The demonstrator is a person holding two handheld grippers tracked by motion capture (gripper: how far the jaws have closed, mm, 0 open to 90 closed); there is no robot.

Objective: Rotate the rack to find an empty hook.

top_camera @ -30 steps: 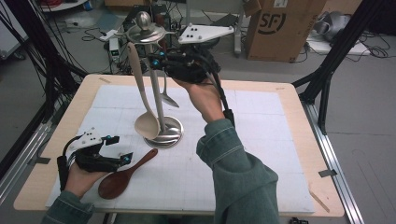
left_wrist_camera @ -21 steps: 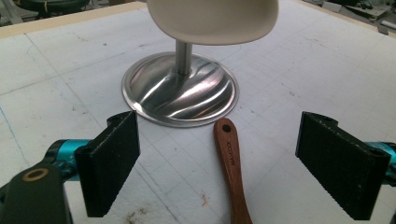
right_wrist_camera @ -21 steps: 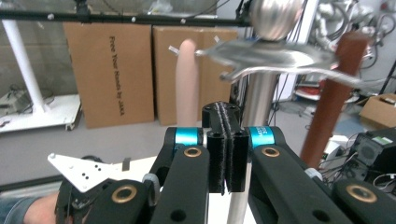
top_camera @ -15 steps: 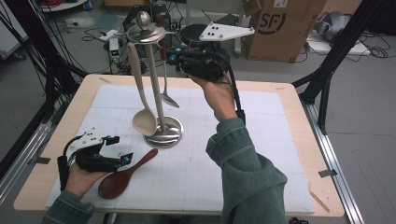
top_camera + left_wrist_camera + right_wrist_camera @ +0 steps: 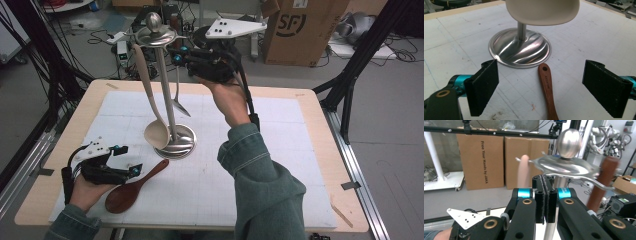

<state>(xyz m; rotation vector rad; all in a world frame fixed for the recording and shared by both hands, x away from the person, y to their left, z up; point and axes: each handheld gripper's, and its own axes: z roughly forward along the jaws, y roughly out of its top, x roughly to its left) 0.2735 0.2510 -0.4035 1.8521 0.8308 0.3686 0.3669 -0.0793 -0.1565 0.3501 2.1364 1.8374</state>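
Resting on the white mat (image 5: pixel 280 165) at the near left of the table (image 5: pixel 320 115), the left gripper (image 5: pixel 131 169) has its jaws spread wide and released, holding nothing. In the left gripper view the brown wooden spoon's (image 5: pixel 547 90) handle lies flat on the mat between the two black pads (image 5: pixel 485 88), nearer the right-hand pad yet clear of both, its holed end pointing away toward the steel stand's round base (image 5: pixel 520 48). In the high view the wooden spoon (image 5: pixel 131 187) lies slanted, its dark bowl at the near end beside the left hand (image 5: pixel 87 187) and its handle tip just short of the base.

The steel stand (image 5: pixel 170 100) stands upright left of the mat's middle, a round knob on top and a flat hanger disc under it. A cream ladle (image 5: pixel 150 105) hangs from the disc on the left, its bowl low over the base; in the left gripper view that bowl (image 5: pixel 542 11) hangs just above the base. A slim metal utensil (image 5: pixel 178 97) hangs on the right of the post.

The right gripper (image 5: pixel 176 54) is raised at the far side, level with the disc and just right of it. In the right gripper view its jaws are clenched pad to pad with nothing between them, just beneath the disc's rim (image 5: pixel 566 168), while a blurred brown handle (image 5: pixel 602 182) hangs at the right.
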